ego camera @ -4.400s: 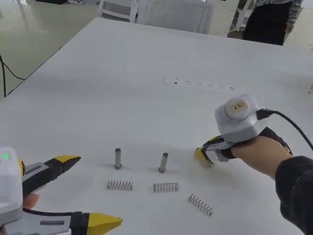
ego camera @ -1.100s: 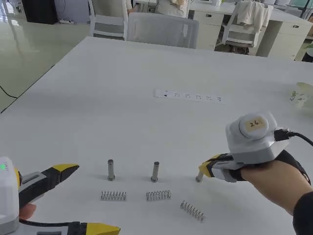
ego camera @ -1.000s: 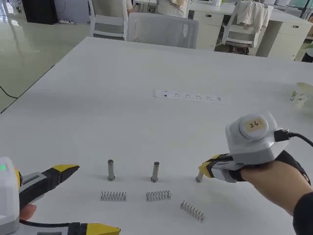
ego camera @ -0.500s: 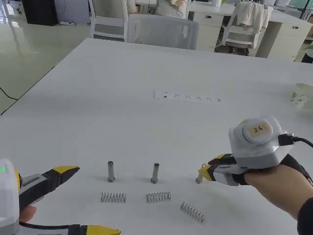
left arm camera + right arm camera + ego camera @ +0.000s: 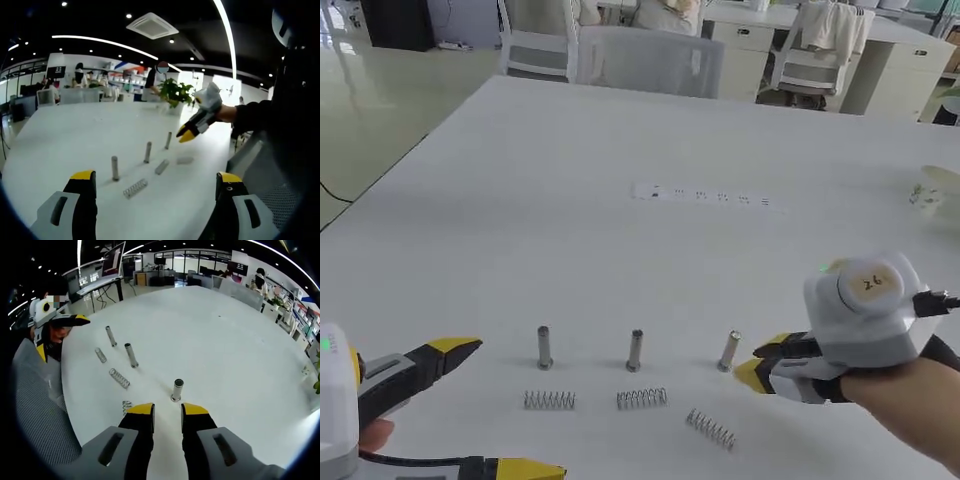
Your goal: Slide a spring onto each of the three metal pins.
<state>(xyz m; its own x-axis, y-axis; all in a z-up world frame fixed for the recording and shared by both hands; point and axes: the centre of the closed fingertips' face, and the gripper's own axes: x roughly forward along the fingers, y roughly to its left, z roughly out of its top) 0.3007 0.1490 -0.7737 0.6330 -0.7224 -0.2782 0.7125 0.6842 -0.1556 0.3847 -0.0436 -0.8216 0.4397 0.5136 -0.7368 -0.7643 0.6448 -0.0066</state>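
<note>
Steel pins (image 5: 635, 350), three in a row, stand upright on the white table (image 5: 620, 240), and a spring (image 5: 641, 399) lies on its side just in front of each; none is threaded yet. The right gripper (image 5: 167, 411) hovers just beside the right-hand pin (image 5: 729, 350), its jaws drawn to a narrow slit with nothing between them. The left gripper (image 5: 515, 408) hangs near the left end of the row, spread wide and empty. Each spring looks light, thin-wired and apt to roll or ping away under a hard squeeze. A gentle pinch across the coils near one end seems best, leaving the other end free to drop over a pin. The pins may tip if knocked.
</note>
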